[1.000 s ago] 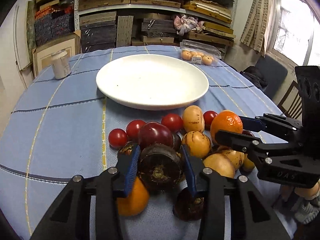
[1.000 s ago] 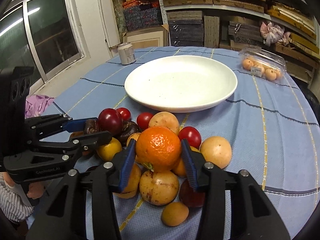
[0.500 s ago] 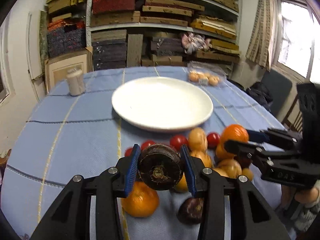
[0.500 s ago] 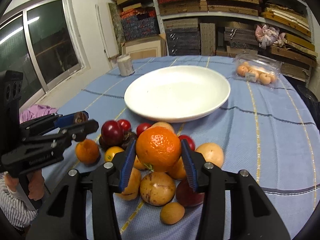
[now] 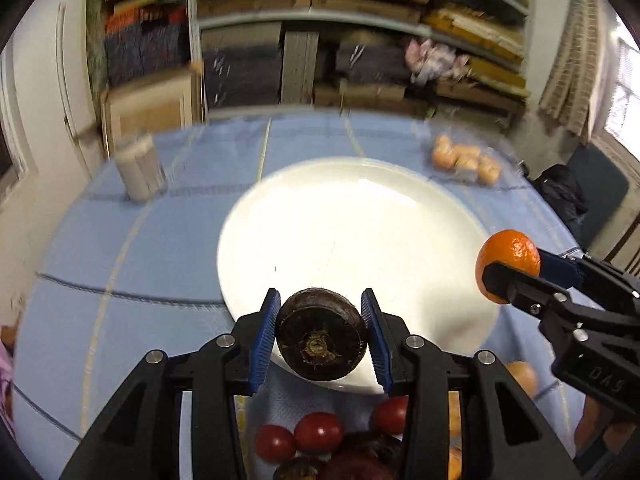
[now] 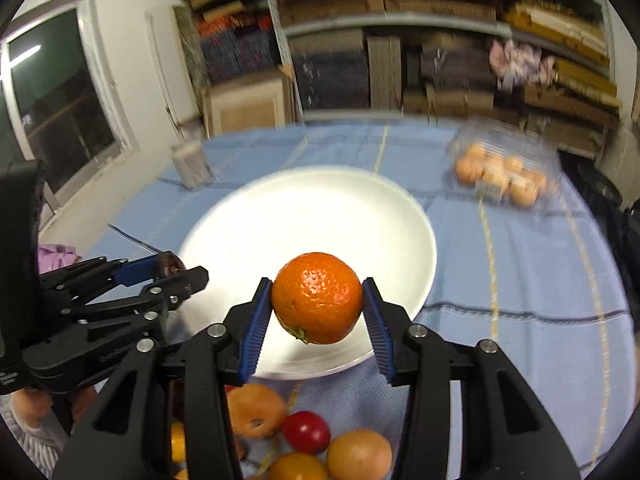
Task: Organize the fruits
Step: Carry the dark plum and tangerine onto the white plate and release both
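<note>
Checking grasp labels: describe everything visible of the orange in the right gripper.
The orange is round, bright and glossy with pebbled peel, and a small green stem stub shows at its lower left. It is whole and held clear of the surface between the right gripper's blue ribbed pads, which press its two sides. It hangs over the near rim of the empty white plate; nothing else touches it.

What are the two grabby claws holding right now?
Left gripper: shut on a dark purple fruit.
Right gripper: shut on an orange.
</note>
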Action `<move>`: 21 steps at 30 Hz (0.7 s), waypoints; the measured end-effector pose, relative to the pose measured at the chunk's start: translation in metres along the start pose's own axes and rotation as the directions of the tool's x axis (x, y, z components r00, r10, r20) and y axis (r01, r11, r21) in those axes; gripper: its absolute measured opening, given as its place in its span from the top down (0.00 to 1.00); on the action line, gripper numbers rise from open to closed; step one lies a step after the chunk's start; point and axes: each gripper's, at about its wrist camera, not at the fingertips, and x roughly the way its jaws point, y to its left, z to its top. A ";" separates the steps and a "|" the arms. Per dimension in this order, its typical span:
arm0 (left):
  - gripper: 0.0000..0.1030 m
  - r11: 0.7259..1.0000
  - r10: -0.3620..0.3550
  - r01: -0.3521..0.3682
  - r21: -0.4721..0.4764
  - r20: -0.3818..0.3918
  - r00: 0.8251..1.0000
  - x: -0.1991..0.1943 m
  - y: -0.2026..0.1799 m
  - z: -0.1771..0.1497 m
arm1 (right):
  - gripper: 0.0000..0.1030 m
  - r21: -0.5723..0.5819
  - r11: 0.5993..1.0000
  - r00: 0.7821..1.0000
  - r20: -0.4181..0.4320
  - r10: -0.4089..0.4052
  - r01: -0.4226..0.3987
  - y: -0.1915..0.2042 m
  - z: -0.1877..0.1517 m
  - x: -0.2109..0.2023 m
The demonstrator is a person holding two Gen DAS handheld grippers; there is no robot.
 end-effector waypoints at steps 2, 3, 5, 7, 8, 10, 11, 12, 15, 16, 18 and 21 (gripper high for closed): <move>0.59 1.000 -0.002 0.002 -0.007 -0.015 1.000 0.010 0.002 -0.001 | 0.57 0.004 1.000 1.000 -0.029 -0.005 0.005 -0.006 -0.003 0.015; 0.59 1.000 -0.002 0.002 -0.008 -0.021 1.000 0.014 0.002 -0.001 | 0.57 0.002 1.000 0.999 -0.046 -0.012 0.012 -0.007 -0.005 0.023; 0.59 1.000 -0.003 0.003 -0.009 -0.027 1.000 0.017 0.004 0.002 | 0.57 -0.009 1.000 0.998 -0.067 -0.020 0.019 -0.008 -0.006 0.033; 0.59 1.000 0.003 -0.003 -0.001 -0.024 1.000 0.017 0.002 0.002 | 0.57 -0.025 0.999 0.997 -0.075 -0.027 0.025 -0.005 -0.008 0.038; 0.59 1.000 0.009 -0.009 0.008 -0.027 1.000 0.019 -0.001 0.001 | 0.56 -0.032 0.999 0.996 -0.080 -0.030 0.028 -0.003 -0.008 0.040; 0.56 1.000 0.013 -0.012 0.022 -0.032 0.999 0.020 -0.004 0.000 | 0.56 -0.042 0.999 0.996 -0.090 -0.027 0.023 0.002 -0.008 0.045; 0.51 1.000 0.010 -0.009 0.027 -0.029 1.000 0.019 -0.005 -0.001 | 0.55 -0.041 0.999 0.997 -0.080 -0.024 0.020 0.002 -0.008 0.043; 0.47 0.999 0.013 -0.012 0.031 -0.022 1.000 0.017 -0.007 -0.004 | 0.50 -0.044 0.999 0.998 -0.060 -0.031 0.028 0.003 -0.008 0.039; 0.35 0.997 0.050 -0.051 0.052 0.018 0.999 0.012 -0.012 -0.006 | 0.40 -0.057 0.997 0.998 -0.024 -0.049 0.048 0.003 -0.007 0.030; 0.35 0.997 0.056 -0.057 0.060 0.028 0.998 0.011 -0.012 -0.006 | 0.40 -0.058 0.997 0.999 -0.019 -0.052 0.050 0.004 -0.007 0.027; 0.34 0.997 0.054 -0.056 0.053 0.053 0.997 0.005 -0.011 -0.006 | 0.40 -0.053 0.997 0.999 0.019 -0.049 0.050 0.003 -0.007 0.012; 0.27 0.998 0.061 -0.065 0.028 0.109 0.992 -0.014 -0.007 -0.005 | 0.39 -0.033 0.998 0.991 0.127 -0.040 0.045 0.002 -0.002 -0.023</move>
